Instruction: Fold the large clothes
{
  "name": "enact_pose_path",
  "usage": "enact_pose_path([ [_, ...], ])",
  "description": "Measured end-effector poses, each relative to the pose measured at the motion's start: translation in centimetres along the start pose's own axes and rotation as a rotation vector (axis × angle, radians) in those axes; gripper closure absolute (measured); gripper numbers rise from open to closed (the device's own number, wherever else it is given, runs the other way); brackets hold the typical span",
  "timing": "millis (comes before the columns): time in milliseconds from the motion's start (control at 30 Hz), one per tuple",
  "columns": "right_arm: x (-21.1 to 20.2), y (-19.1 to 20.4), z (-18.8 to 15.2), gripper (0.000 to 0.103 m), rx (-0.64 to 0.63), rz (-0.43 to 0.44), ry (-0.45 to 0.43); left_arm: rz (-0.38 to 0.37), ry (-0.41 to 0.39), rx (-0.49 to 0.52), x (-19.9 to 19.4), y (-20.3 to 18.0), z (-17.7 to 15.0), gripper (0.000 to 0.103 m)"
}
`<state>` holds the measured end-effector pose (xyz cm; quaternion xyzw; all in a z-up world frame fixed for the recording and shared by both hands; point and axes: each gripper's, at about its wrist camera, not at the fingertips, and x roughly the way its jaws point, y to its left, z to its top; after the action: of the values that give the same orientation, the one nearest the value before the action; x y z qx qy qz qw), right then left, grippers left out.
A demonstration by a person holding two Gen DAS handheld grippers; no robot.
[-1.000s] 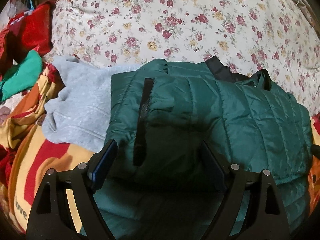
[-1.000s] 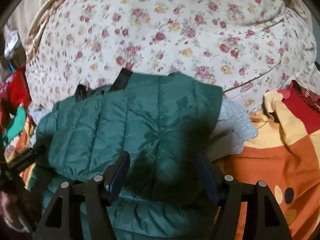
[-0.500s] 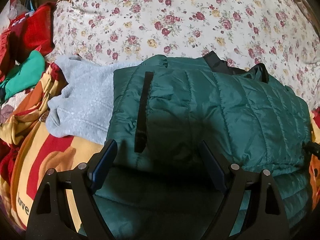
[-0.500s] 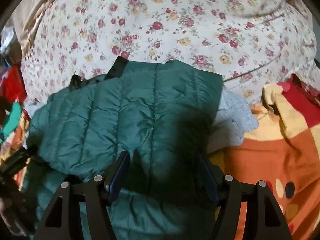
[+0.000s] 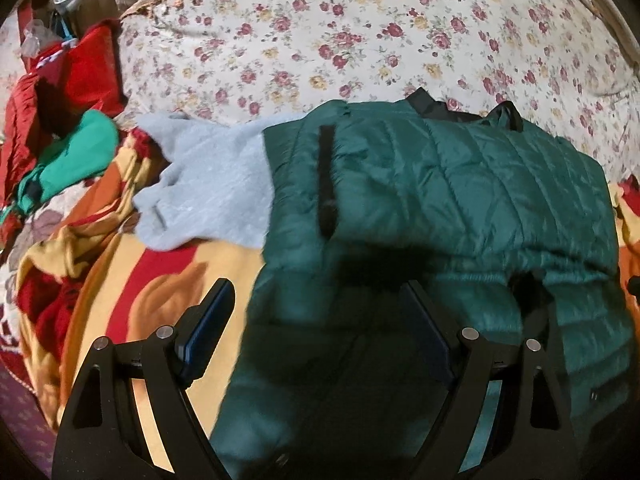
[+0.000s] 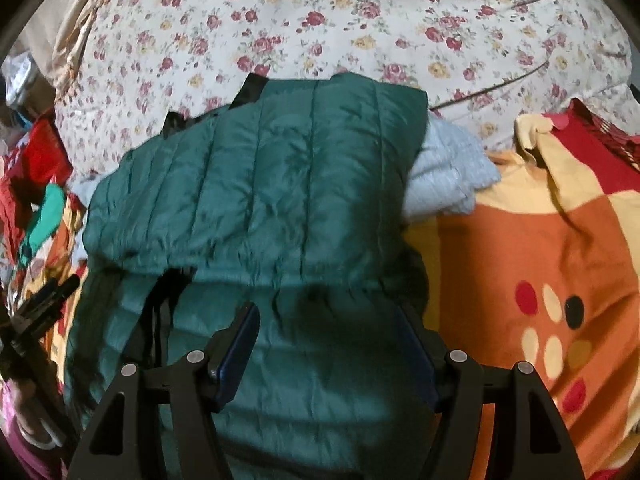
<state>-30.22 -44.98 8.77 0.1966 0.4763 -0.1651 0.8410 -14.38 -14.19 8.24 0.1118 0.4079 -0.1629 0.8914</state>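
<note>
A dark green quilted jacket [image 5: 460, 184] lies on the bed, its upper half folded down over its lower half; a black zip strip [image 5: 326, 176] runs down its left part. In the right wrist view the same jacket [image 6: 260, 184] fills the middle. My left gripper [image 5: 316, 296] hangs open over the jacket's near left edge, its left finger above the blanket. My right gripper [image 6: 326, 312] is open above the lower layer, just short of the folded edge. Neither grips cloth. The left gripper [image 6: 44, 300] also shows at the left rim.
A grey garment [image 5: 208, 188] sticks out from under the jacket on both sides. An orange, yellow and red blanket [image 6: 540, 260] lies beneath everything. A floral sheet [image 5: 360, 32] rises behind. Red and bright green clothes [image 5: 68, 160] are piled at far left.
Both grippers have drawn back toward the near side, so the folded edge now lies farther ahead and more of the lower layer shows. The left one also slid left. Jaws unchanged.
</note>
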Motion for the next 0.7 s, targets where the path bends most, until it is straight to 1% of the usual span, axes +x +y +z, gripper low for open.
enact_pose_path([
  [167,-0.7,0.0,-2.7,0.036,-0.019,-0.007,0.038,-0.007,0.018,-0.011,-1.7,1.5,-1.9,0.018],
  [367,-2.0,0.2,-5.3,0.035,-0.025,0.0,0.048,-0.013,0.044,-0.02,-3.3,2.6,-4.2,0.018],
  [467,-2.6,0.4,-6.2,0.034,-0.028,0.0,0.05,-0.018,0.051,-0.022,-4.0,3.0,-5.2,0.018],
  [533,-2.9,0.5,-6.8,0.031,-0.023,0.006,0.053,-0.023,0.056,-0.026,-4.4,3.2,-5.7,0.018],
  [700,-3.5,0.2,-7.8,0.031,-0.007,0.007,0.052,-0.046,0.072,-0.03,-5.2,3.6,-7.1,0.018],
])
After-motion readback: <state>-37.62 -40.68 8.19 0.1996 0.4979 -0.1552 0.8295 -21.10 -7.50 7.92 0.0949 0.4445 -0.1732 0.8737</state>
